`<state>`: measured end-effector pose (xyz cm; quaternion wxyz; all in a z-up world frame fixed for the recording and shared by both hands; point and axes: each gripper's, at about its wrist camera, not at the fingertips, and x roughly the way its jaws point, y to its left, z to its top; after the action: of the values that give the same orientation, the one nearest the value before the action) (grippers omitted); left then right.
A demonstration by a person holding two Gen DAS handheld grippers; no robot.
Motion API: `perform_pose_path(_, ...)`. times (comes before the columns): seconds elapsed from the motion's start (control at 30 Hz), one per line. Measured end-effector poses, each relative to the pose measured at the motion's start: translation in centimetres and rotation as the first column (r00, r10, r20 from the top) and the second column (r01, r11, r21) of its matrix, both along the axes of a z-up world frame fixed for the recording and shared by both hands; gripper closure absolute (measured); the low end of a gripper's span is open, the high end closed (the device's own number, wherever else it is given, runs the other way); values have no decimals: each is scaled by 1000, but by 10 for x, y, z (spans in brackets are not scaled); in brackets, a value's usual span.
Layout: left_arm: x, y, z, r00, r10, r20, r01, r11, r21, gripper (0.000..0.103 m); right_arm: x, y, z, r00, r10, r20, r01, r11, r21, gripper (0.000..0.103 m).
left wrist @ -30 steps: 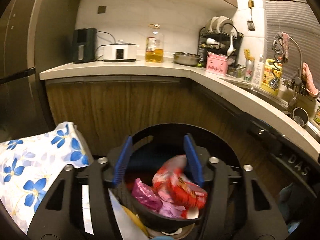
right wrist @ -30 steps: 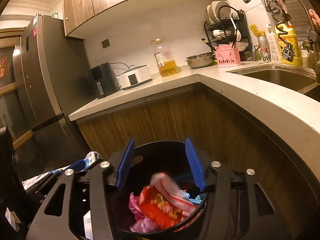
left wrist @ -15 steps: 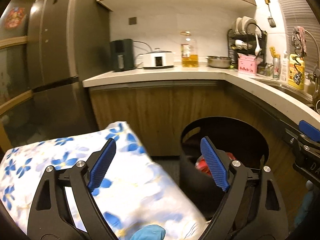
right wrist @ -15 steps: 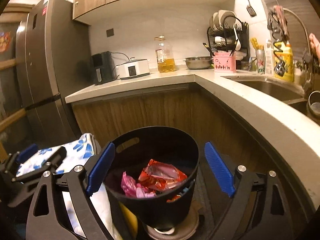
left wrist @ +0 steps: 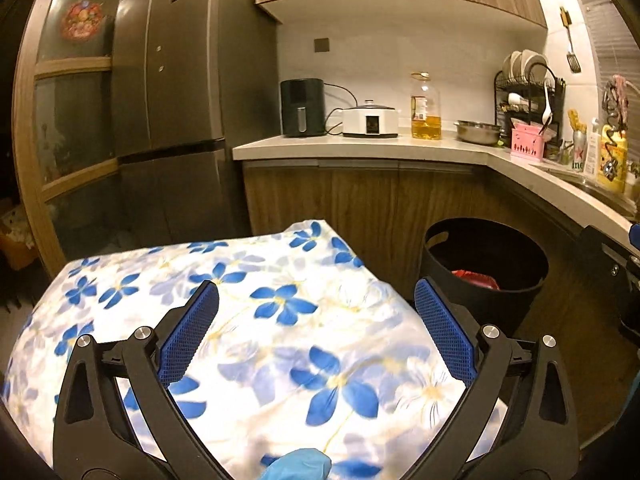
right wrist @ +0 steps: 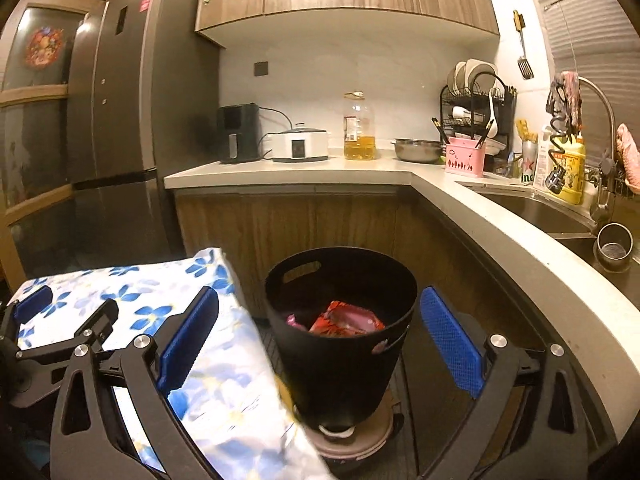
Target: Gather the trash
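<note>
A: Floral cloth (left wrist: 256,320) fills the left view under the left gripper (left wrist: 316,330); its jaws have just been opening, nothing between them. The black bin (left wrist: 480,280) sits far right, 1 red wrapper (left wrist: 476,278) peeking out.

B: From the right view the right gripper (right wrist: 320,344) has also just spread wide, empty. Only here do red and pink wrappers (right wrist: 346,318) and the sink (right wrist: 532,208) show.

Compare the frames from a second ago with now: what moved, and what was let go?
Both grippers backed away from the black bin, which looked close up before. The left gripper and right gripper have just been opening and stand wide with nothing between the pads. The left now faces the flowered cloth. The red wrappers stay in the bin; the counter is unchanged.
</note>
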<state>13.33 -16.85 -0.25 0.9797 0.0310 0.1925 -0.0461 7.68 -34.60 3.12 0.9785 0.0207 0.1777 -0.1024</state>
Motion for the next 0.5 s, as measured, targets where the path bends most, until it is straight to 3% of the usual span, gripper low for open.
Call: perform_pose_path(0.5,-69,48,4,1000,-12,6,12,999,-31,6,-65,44,4,1000,-10,-7,10,1000,-8,6)
